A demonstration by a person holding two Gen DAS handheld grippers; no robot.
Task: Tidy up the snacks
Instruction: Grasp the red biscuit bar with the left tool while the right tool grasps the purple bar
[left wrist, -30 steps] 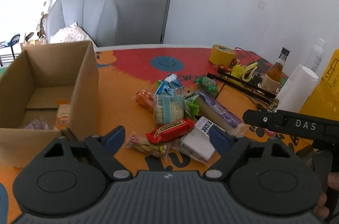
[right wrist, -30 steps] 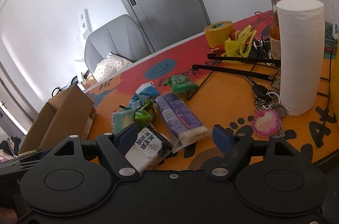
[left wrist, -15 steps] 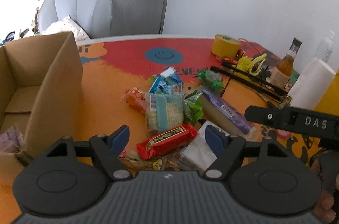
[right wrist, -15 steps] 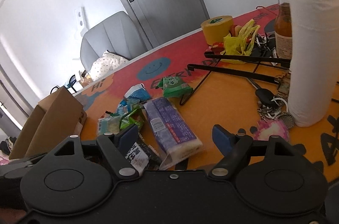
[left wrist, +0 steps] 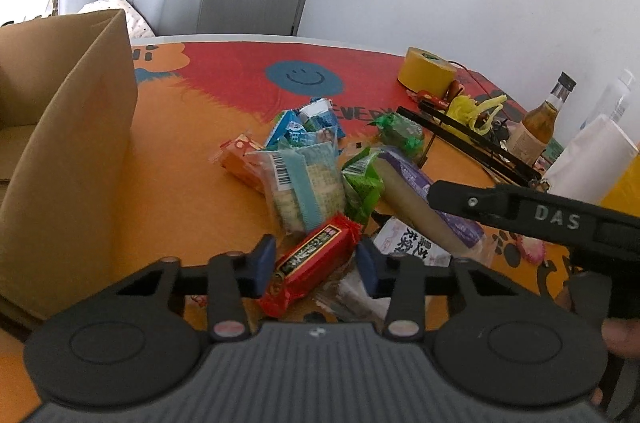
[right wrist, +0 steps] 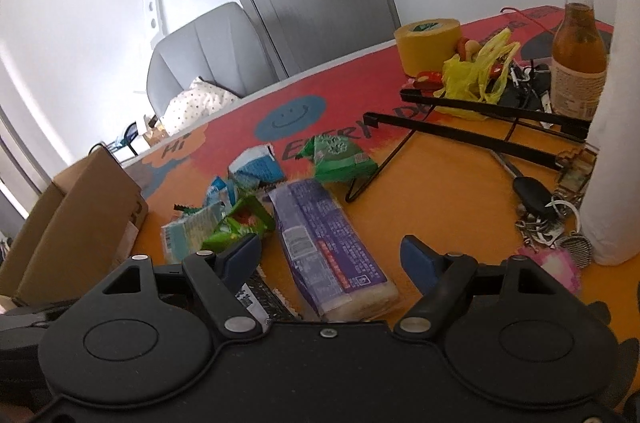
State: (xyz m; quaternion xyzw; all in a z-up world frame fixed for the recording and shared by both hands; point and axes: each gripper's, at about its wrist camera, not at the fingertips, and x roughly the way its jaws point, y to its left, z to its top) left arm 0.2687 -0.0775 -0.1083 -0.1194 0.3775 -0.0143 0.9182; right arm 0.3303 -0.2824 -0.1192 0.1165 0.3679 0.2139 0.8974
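Snack pile on counter, just ahead of both hand-held grippers. Red candy bar [left wrist: 312,261], shiny wrapper with gold label, lies diagonally between the left hand-held gripper [left wrist: 316,263] fingers, which stand apart around it; contact unclear. Past it, clear cracker pack [left wrist: 302,185] with teal stripe and barcode, orange packet [left wrist: 240,163] to its left, blue packets [left wrist: 304,127] farther out. Small green packet [left wrist: 362,185] beside long purple-wrapped pack [right wrist: 328,247], which lies flat, pointing away between the spread fingers of the right hand-held gripper [right wrist: 332,255]. White packet [left wrist: 408,243] with black print sits near the purple pack's close end. Green bag [right wrist: 340,159] farthest. Cardboard box [left wrist: 68,159], open-topped, to the left.
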